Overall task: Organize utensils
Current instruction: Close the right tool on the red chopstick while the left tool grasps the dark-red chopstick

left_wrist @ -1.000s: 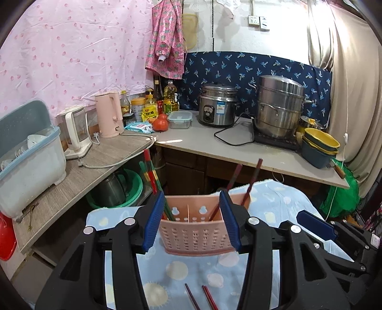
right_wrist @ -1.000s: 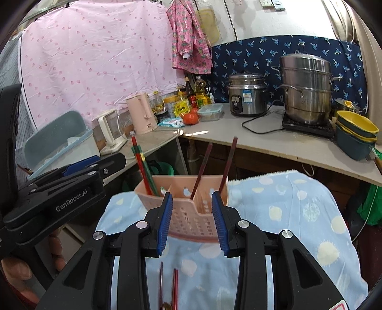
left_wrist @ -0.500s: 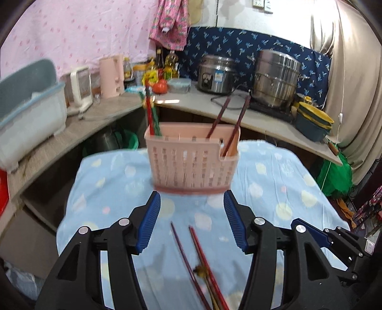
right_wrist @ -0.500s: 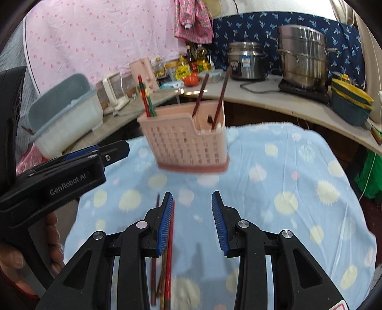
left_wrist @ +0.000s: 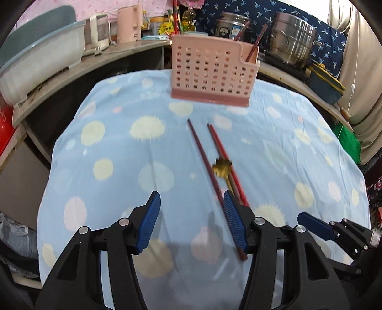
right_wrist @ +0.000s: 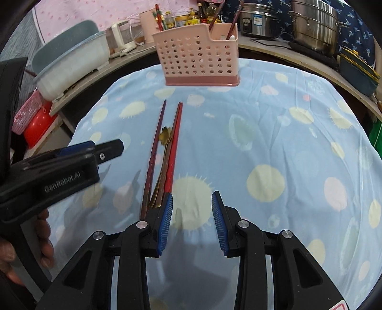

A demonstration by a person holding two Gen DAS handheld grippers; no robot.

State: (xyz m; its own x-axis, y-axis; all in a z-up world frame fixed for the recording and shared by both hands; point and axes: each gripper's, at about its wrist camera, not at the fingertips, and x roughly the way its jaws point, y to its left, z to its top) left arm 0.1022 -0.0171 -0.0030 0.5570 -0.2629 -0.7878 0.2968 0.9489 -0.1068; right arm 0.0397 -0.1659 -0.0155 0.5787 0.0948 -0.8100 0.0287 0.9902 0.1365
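Both my left hand-held gripper (left_wrist: 191, 221) and right hand-held gripper (right_wrist: 192, 220) hang part-open and empty; I fear nudging the bunched chopsticks (right_wrist: 174, 143) and gold spoon (left_wrist: 222, 167) apart.

Perforated plastic caddy (left_wrist: 212, 71); soft cloth cover (left_wrist: 119, 147)

Table ahead under a light blue cloth (left_wrist: 114, 167) with pale dots. Behind it a grey L-shaped counter (left_wrist: 143, 49). Pink dotted sheet (right_wrist: 78, 16) on the wall, far left; navy patterned cloth (left_wrist: 334, 33) on the wall, far right. Beige curtain (left_wrist: 360, 59) at far right edge. Counter holds a steel steamer pot (left_wrist: 292, 40), rice cooker (right_wrist: 259, 20), pink kettle (left_wrist: 130, 22), grey-blue bin (left_wrist: 45, 57).
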